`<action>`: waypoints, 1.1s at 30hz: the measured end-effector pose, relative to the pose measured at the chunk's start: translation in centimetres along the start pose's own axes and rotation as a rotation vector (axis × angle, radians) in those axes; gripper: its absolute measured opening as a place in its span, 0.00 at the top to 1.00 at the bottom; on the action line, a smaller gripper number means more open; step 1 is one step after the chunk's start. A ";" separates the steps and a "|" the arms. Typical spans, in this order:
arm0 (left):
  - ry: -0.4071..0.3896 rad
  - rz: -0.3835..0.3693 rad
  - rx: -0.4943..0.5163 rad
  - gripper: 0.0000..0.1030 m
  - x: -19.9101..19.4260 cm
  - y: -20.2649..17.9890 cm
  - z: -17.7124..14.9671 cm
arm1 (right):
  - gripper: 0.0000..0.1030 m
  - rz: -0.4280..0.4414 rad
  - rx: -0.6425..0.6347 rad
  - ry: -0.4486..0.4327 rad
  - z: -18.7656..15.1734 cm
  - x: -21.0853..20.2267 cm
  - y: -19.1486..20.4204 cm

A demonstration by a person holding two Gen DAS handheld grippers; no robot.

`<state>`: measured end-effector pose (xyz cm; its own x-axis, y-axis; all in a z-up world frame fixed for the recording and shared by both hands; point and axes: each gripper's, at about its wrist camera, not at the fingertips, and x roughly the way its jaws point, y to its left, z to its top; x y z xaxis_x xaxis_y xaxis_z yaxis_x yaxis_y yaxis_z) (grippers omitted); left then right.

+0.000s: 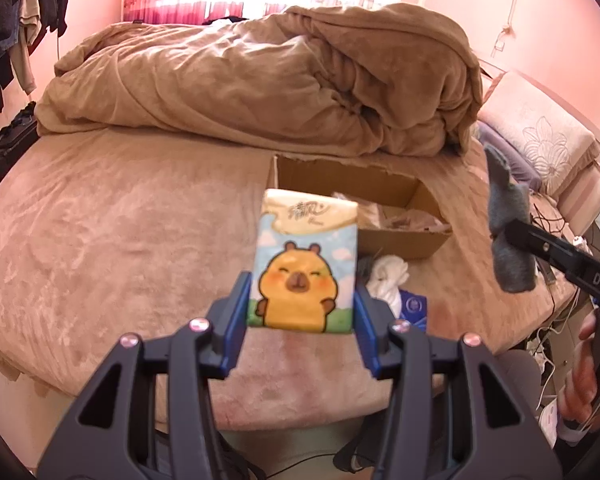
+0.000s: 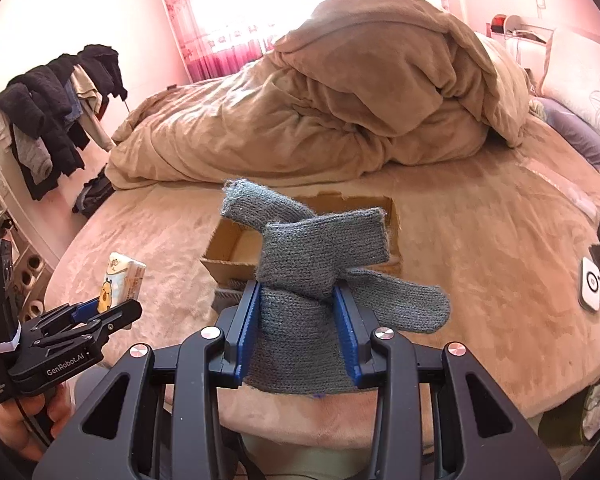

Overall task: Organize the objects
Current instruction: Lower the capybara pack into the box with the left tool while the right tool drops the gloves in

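Note:
My left gripper (image 1: 302, 300) is shut on a tissue pack (image 1: 305, 262) printed with a yellow cartoon capybara, held upright above the bed. It also shows in the right wrist view (image 2: 120, 286). My right gripper (image 2: 298, 304) is shut on a grey knitted glove (image 2: 320, 264), which sticks up and flops to the right. The glove also shows at the right of the left wrist view (image 1: 508, 220). An open cardboard box (image 1: 404, 236) lies on the bed just beyond both grippers, with crumpled brown paper inside; in the right wrist view the box (image 2: 224, 252) is partly hidden by the glove.
A white cloth (image 1: 388, 276) and a blue packet (image 1: 414, 308) lie in front of the box. A heaped brown duvet (image 1: 260, 80) fills the back of the bed. Pillows (image 1: 540, 132) are at the right. Cables and a white device (image 2: 590, 284) sit at the right edge. Clothes hang on a rack (image 2: 48, 120).

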<state>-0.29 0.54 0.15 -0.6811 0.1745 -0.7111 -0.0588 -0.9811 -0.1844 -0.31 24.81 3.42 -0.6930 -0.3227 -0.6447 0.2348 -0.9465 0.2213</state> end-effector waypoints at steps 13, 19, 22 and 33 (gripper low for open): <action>0.013 -0.013 0.021 0.54 3.0 -1.3 3.8 | 0.63 0.051 -0.027 0.030 2.7 4.2 0.4; 0.013 -0.036 0.037 0.54 4.4 -2.4 5.7 | 0.63 0.051 -0.030 0.026 4.2 5.1 0.2; 0.022 -0.053 0.045 0.54 5.7 -3.0 6.9 | 0.63 0.041 -0.026 0.014 5.2 5.4 -0.4; 0.071 -0.069 0.046 0.54 12.3 -3.5 9.2 | 0.63 0.009 -0.001 0.032 7.2 9.4 -3.7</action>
<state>-15.18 5.36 -1.69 -0.6206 0.2459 -0.7445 -0.1388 -0.9690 -0.2043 -12.57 25.26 1.80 -0.6686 -0.3306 -0.6661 0.2410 -0.9437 0.2265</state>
